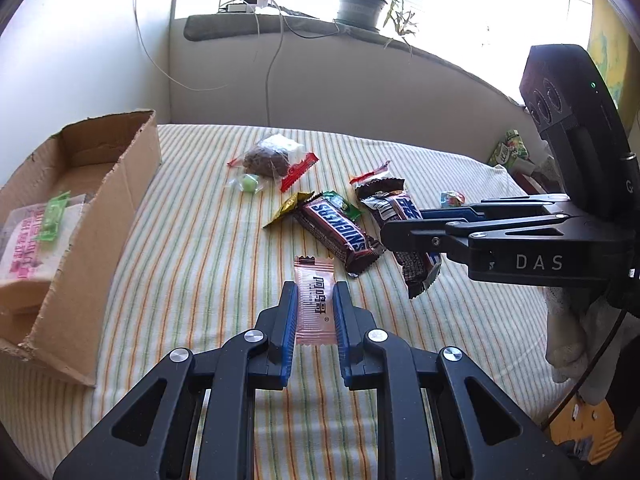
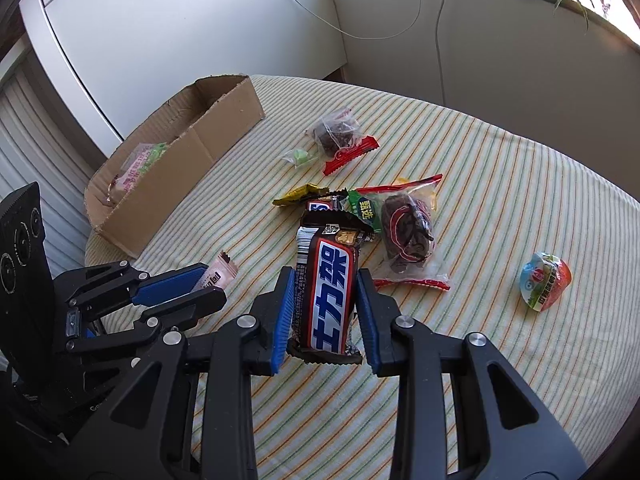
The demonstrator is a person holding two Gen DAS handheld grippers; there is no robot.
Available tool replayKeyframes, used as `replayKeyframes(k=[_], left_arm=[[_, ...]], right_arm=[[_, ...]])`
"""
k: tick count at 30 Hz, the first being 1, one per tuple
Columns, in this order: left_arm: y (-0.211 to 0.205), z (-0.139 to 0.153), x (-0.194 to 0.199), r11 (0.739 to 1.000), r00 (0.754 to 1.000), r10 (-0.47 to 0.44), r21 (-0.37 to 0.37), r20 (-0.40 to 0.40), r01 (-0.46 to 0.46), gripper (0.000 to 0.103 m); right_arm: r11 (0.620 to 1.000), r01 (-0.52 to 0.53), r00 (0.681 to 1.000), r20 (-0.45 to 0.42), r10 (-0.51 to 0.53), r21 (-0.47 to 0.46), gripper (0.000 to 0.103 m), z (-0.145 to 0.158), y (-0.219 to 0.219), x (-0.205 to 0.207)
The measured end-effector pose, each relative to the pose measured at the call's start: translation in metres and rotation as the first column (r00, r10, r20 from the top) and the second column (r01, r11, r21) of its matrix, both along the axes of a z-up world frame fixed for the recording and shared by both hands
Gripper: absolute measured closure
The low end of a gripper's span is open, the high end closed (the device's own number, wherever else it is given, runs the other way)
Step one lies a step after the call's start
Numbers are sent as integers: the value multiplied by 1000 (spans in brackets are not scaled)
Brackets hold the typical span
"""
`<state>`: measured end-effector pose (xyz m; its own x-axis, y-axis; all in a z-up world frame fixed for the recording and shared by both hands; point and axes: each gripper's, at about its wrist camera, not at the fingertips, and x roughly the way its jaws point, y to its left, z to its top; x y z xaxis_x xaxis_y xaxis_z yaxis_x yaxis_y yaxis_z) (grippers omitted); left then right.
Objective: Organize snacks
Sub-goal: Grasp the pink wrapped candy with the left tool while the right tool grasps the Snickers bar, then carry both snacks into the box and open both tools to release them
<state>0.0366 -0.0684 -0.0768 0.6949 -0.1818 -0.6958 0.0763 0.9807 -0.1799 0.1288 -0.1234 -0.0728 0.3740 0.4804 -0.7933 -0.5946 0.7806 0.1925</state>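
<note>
Left wrist view: the left gripper (image 1: 313,304) has its jaws set on either side of a pink sachet (image 1: 315,305) with dark printed characters, lying flat on the striped bench (image 1: 200,248); whether they pinch it I cannot tell. Beyond lies a brown bar (image 1: 338,233) reading "SNICKERS". The right gripper (image 1: 412,232), marked "DAS", holds a second Snickers bar (image 1: 404,236). A cardboard box (image 1: 100,216) stands left.

Right wrist view: the right gripper (image 2: 325,300) has its jaws clenched on the second Snickers bar (image 2: 326,280), printed in white Chinese characters. A round candy (image 2: 545,281) sits well apart on the right.
</note>
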Motion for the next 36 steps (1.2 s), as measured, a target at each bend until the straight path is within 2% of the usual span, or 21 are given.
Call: replayKeyframes(k=[9,18,36], left_arm=[[32,25,-10,998,995,66,-5,70,-66,87],[79,41,-22,986,979,166,-12,115,-166,87],[140,45,-35,958,948,287,-18,141,-287,87]], right_arm=[[999,-34,998,50,33,19,72,26,25,-6],[996,-86,993,83,84,19,72,41,69,-3],[983,-181,977,116,179,7,72,52,158,22]])
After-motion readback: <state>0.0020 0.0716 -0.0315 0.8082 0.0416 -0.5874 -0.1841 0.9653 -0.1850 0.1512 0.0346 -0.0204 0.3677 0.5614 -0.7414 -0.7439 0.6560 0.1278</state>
